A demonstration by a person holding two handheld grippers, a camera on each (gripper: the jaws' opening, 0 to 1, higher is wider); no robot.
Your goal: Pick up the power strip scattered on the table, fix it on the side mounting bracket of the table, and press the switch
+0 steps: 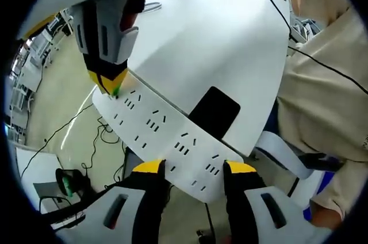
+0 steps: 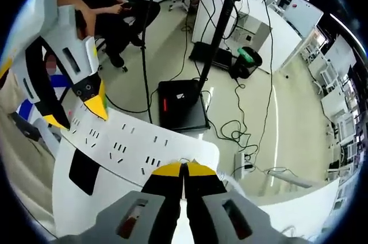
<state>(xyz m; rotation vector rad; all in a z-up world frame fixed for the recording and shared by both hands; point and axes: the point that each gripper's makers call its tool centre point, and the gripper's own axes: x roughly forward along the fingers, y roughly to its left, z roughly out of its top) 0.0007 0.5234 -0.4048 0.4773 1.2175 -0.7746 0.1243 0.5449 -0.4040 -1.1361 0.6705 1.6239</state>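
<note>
A long white power strip (image 1: 161, 134) with several socket slots lies along the edge of the white table (image 1: 201, 37), over a black bracket (image 1: 214, 111) on the table's side. My left gripper (image 1: 194, 167) is shut on the strip's near end, one yellow-tipped jaw on each long side. My right gripper (image 1: 109, 83) comes in from the upper left, tips together, touching the strip's far end where a small green spot shows. In the right gripper view, my right gripper (image 2: 184, 168) is shut at the power strip (image 2: 126, 146) end, and the left gripper (image 2: 76, 111) holds the other end beside the black bracket (image 2: 83, 172).
A person in a beige top (image 1: 328, 94) stands close at the table's edge. A thin black cable (image 1: 276, 8) crosses the tabletop. Below lie floor cables (image 2: 241, 129), a black box (image 2: 181, 106) and a stand pole (image 2: 224, 19). Another person (image 2: 109, 2) sits further back.
</note>
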